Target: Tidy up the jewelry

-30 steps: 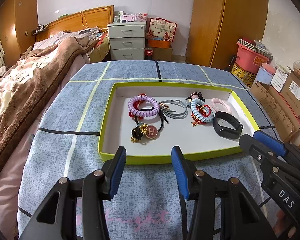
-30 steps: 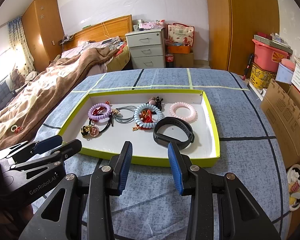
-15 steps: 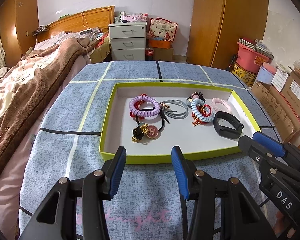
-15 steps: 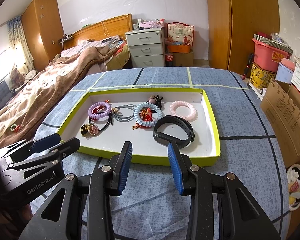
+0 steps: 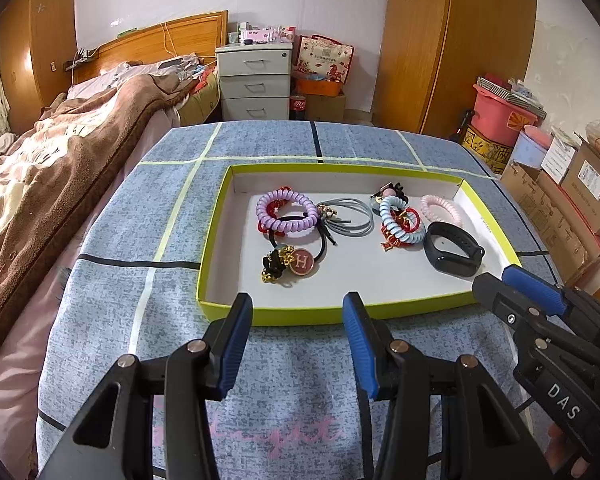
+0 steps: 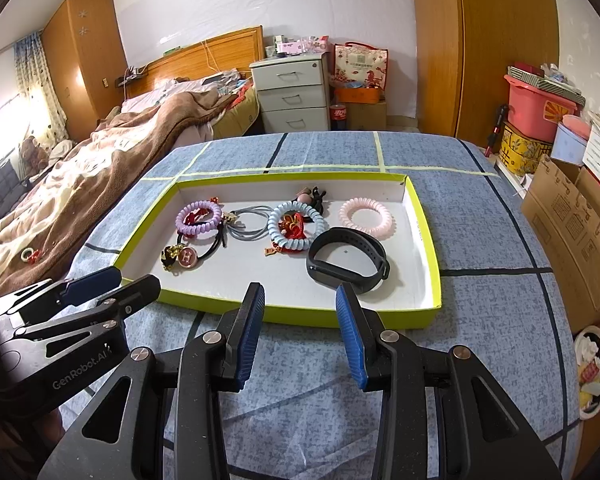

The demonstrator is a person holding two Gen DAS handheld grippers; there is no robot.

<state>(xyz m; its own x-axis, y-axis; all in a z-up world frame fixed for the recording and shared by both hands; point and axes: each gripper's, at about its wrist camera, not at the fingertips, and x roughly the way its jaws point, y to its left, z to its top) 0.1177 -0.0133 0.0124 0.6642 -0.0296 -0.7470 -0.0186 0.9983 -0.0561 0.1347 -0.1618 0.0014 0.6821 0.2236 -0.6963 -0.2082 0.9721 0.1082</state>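
A shallow white tray with a yellow-green rim (image 5: 300,315) (image 6: 340,318) lies on the blue cloth. In it are a purple coil band (image 5: 287,216) (image 6: 199,218), a black tie with an H charm (image 5: 302,261) (image 6: 188,257), grey cords (image 5: 350,220), a blue coil band (image 5: 400,220) (image 6: 296,226), a pink coil band (image 5: 442,209) (image 6: 366,216) and a black wristband (image 5: 454,255) (image 6: 348,260). My left gripper (image 5: 298,322) is open and empty before the tray's near rim. My right gripper (image 6: 300,316) is open and empty, near the wristband.
The blue cloth with taped lines (image 5: 108,300) covers the table. A bed with a brown blanket (image 5: 40,184) lies to the left. Cardboard boxes (image 5: 572,200) and a red bin (image 5: 500,114) stand at the right. A plate (image 6: 592,372) sits on the floor at the right.
Both grippers have drawn back slightly from the tray; the jaws stay open. The items in the tray have not moved.
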